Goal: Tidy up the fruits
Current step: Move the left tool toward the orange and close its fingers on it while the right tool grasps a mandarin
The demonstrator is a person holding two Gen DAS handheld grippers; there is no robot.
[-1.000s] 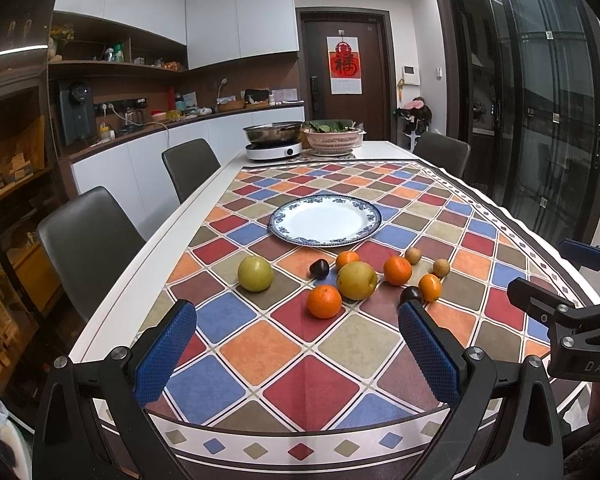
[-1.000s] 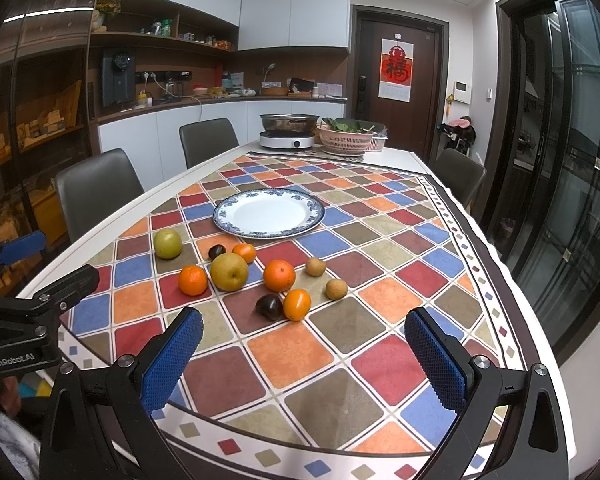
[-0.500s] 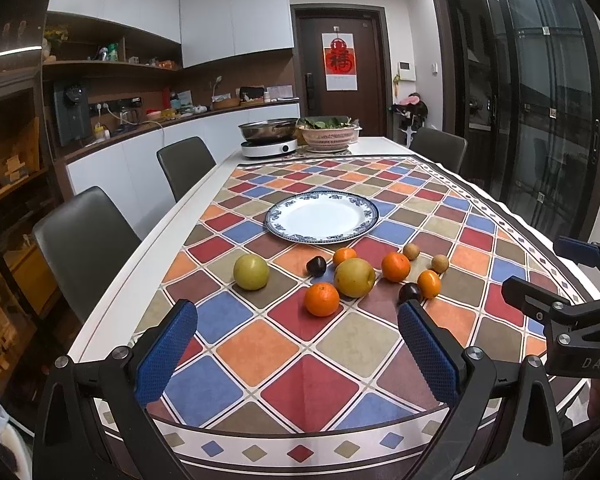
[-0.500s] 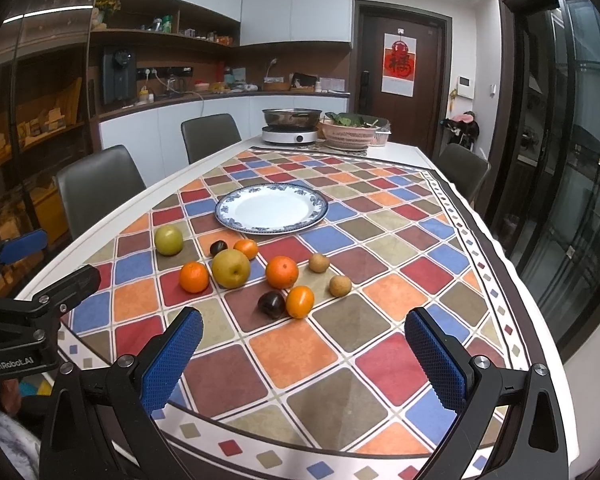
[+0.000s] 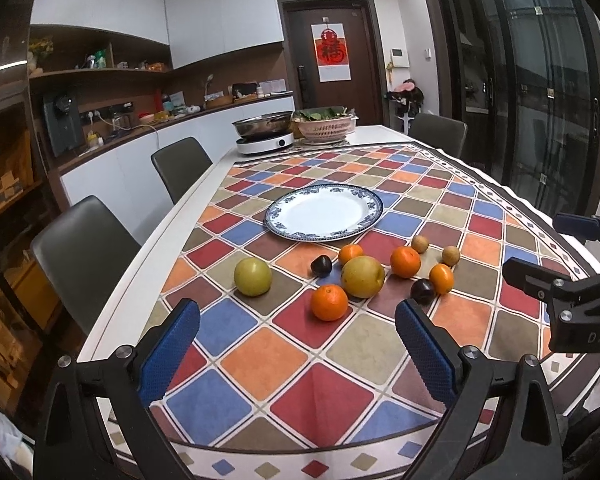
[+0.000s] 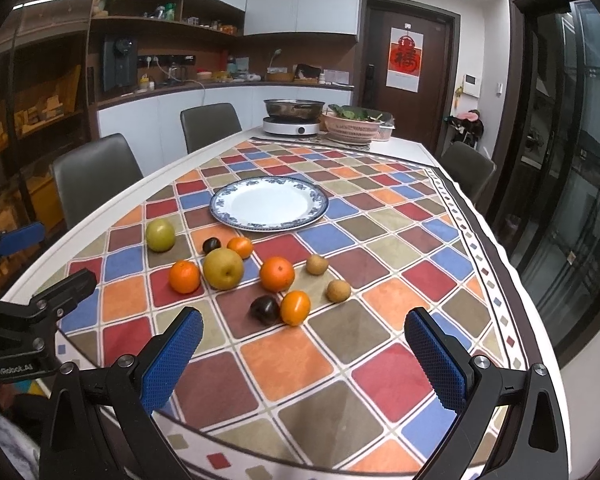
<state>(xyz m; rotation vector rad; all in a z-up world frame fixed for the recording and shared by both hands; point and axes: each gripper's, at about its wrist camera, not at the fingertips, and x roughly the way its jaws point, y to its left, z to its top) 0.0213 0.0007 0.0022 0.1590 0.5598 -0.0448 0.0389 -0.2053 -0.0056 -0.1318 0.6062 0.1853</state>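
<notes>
The surface (image 5: 112, 304) carries a checkered cloth (image 5: 260, 364), and over the last second both views have crept slightly closer to the fruit, so you are closing in without having touched anything. No fruit has shifted.

The blue-rimmed plate (image 5: 376, 204) sits beyond the fruit toward the far end and holds nothing, so the sorting is, by my reading, not yet begun.

The fruit lies in a loose cluster just on the near side of the plate. The yellow pear (image 5: 363, 277) is in the middle, with the green apple (image 5: 253, 277) apart on the left. 2 round oranges follow: 1 near the pear (image 5: 329, 302), 1 to its right (image 5: 405, 262). A smaller tangerine (image 5: 351, 254) sits behind the pear, and an oval orange fruit (image 5: 441, 278) touches a dark plum (image 5: 422, 291) on the right. A 2nd dark plum (image 5: 321, 266) lies left of the pear, and 2 small brown fruits (image 5: 419, 243) (image 5: 451, 256) sit at the far right.

Your left tool (image 5: 296, 354) is spread wide and carries nothing, with the near orange roughly in line ahead. Your right tool (image 6: 300, 360) is likewise released and bare, aimed at the plum and oval fruit pair.
</notes>
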